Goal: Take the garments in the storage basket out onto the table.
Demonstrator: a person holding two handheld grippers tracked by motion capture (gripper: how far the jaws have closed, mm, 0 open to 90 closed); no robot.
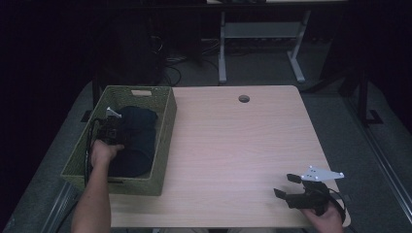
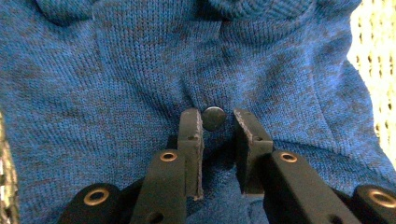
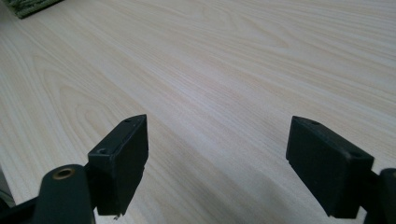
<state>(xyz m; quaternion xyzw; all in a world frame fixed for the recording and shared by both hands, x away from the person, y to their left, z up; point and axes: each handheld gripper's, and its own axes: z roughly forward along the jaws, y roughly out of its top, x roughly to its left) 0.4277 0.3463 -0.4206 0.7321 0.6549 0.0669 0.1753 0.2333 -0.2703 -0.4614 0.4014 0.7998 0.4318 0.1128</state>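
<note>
A dark blue knitted garment [image 1: 139,133] lies folded inside a green woven basket [image 1: 164,138] on the left of the wooden table [image 1: 233,141]. My left gripper [image 1: 120,137] reaches down into the basket onto the garment. In the left gripper view its jaws [image 2: 217,115] stand close together with a bunched fold of the blue knit [image 2: 116,70] pinched between them. A dark round button [image 2: 214,118] sits just beyond the fingertips. My right gripper [image 1: 284,185] rests near the table's front right edge, open, with only bare wood between its jaws [image 3: 219,123].
A round cable hole [image 1: 244,99] is at the table's far edge. The basket's pale wall [image 2: 378,70] shows at the right of the left gripper view, and its corner [image 3: 32,5] at the top left of the right gripper view. A desk frame [image 1: 262,34] stands behind.
</note>
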